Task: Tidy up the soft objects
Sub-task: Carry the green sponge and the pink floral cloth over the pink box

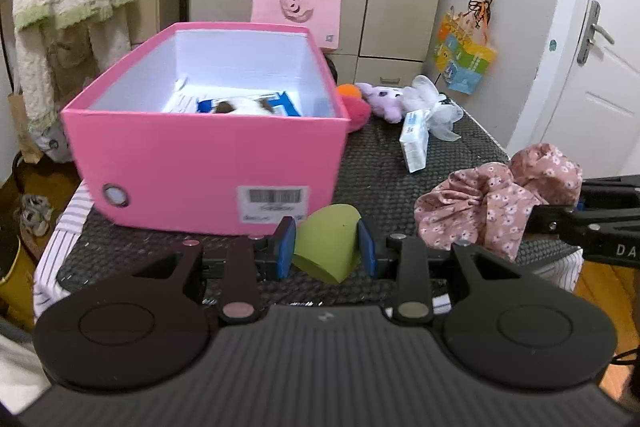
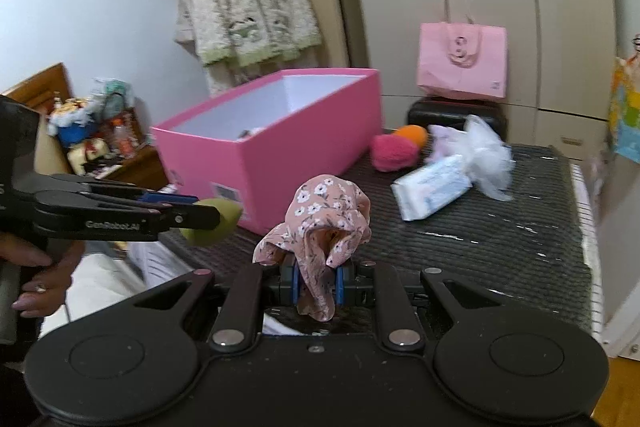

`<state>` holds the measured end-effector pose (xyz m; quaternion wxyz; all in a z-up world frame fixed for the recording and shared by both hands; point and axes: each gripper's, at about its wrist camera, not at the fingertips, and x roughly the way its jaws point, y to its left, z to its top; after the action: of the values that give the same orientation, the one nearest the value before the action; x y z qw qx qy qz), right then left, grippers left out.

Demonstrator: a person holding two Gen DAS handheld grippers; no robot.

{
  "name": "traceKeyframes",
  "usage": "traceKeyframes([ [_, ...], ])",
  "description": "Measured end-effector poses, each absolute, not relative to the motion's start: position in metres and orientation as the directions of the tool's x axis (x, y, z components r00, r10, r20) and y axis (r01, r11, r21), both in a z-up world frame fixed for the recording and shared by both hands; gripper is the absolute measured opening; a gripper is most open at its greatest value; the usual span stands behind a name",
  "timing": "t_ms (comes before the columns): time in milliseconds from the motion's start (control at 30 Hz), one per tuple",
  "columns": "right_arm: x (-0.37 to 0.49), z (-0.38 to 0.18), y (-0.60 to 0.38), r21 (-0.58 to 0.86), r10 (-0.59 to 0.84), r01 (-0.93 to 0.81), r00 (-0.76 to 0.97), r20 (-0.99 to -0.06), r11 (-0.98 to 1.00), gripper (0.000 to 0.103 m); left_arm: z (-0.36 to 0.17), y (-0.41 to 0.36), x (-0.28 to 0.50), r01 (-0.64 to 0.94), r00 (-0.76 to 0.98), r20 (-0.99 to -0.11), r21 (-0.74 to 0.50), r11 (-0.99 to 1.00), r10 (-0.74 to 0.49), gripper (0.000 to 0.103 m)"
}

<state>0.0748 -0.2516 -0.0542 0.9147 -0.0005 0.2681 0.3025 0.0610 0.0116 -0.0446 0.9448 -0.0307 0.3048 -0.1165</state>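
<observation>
My left gripper [image 1: 326,247] is shut on a green teardrop sponge [image 1: 326,247], held just in front of the open pink box [image 1: 208,163]. The same sponge [image 2: 212,223] and left gripper [image 2: 200,213] show at the left of the right wrist view. My right gripper [image 2: 316,285] is shut on a pink floral cloth [image 2: 320,223], lifted above the dark mat [image 2: 480,235]; that cloth [image 1: 496,203] hangs at the right in the left wrist view. Inside the box lie a blue-and-white packet and a brown-and-white soft thing [image 1: 240,105].
Behind the box lie a red and orange pom-pom [image 2: 394,151], a purple plush [image 1: 384,101], a white mesh puff [image 2: 488,155] and a tissue pack [image 2: 432,191]. A pink paper bag [image 1: 298,9] stands before the wardrobe. A fleece jacket [image 2: 248,15] hangs at left.
</observation>
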Motion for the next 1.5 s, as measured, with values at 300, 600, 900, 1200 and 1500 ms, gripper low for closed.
traceKeyframes([
  [300,0.077,-0.047,-0.221,0.258,0.669,-0.636,0.574,-0.472,0.727,0.020,-0.019,0.045,0.046,0.172,0.818,-0.537,-0.115,0.978,-0.207,0.033],
  [600,0.087,-0.034,-0.184,0.264,0.733,-0.715,0.489,-0.472,0.647,0.020,0.001,0.066,0.042,0.169,0.844,-0.500,-0.093,0.981,-0.193,0.034],
  [900,0.106,-0.010,-0.152,0.238,0.758,-0.751,0.483,-0.438,0.616,0.021,0.027,0.084,0.050,0.190,0.881,-0.427,-0.078,0.979,-0.205,0.034],
  [1200,0.144,0.010,-0.123,0.158,0.715,-0.735,0.550,-0.431,0.660,0.021,0.031,0.091,0.101,0.165,0.900,-0.394,-0.091,0.982,-0.187,0.034],
  [1500,0.224,0.009,-0.099,0.139,0.667,-0.695,0.586,-0.460,0.706,0.021,0.021,0.093,0.182,0.100,0.889,-0.437,-0.099,0.990,-0.133,0.034],
])
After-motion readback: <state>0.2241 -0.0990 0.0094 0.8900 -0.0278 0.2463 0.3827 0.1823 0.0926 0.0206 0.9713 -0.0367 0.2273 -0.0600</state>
